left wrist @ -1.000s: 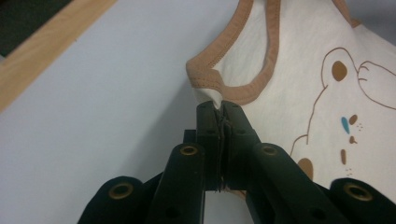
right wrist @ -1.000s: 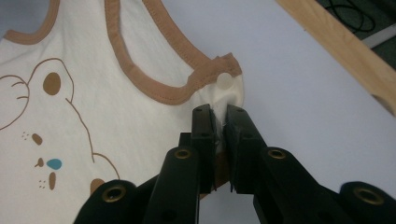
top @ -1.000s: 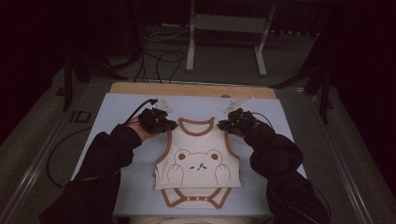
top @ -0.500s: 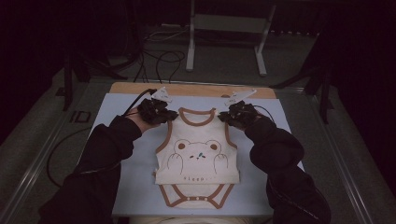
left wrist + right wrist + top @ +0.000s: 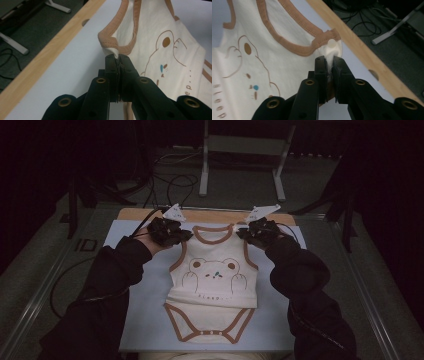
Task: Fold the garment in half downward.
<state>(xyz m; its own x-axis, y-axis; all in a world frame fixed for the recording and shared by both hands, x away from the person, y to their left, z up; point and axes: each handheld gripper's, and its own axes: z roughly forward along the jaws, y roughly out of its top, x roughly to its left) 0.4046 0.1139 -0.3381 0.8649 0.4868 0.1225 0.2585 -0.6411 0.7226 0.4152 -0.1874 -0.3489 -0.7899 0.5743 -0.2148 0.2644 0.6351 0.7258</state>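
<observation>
Dim grey flooring with loose black cables surrounds a pale blue counter (image 5: 135,285) that has a light wooden strip (image 5: 210,216) along its far edge. One baby bodysuit (image 5: 214,285) takes up the middle of the counter, its neck opening toward the wooden strip and its snap crotch toward the person. It is soft cream knit, sleeveless, with brown ribbed binding round the neck, armholes and leg openings. A brown outline of a bear with two round ears and raised paws is printed on the chest, with small blue and brown marks between the paws. A line of small brown letters runs under the bear; it is too small and blurred to read.

One person in dark sleeves holds two black grippers. The left gripper (image 5: 117,57) has its fingers closed on the bodysuit's left shoulder strap, pinching a fold of cream fabric. The right gripper (image 5: 329,60) has its fingers closed on the right shoulder strap, just beside one round white snap (image 5: 331,43). Both straps are raised off the counter, near the wooden strip.
</observation>
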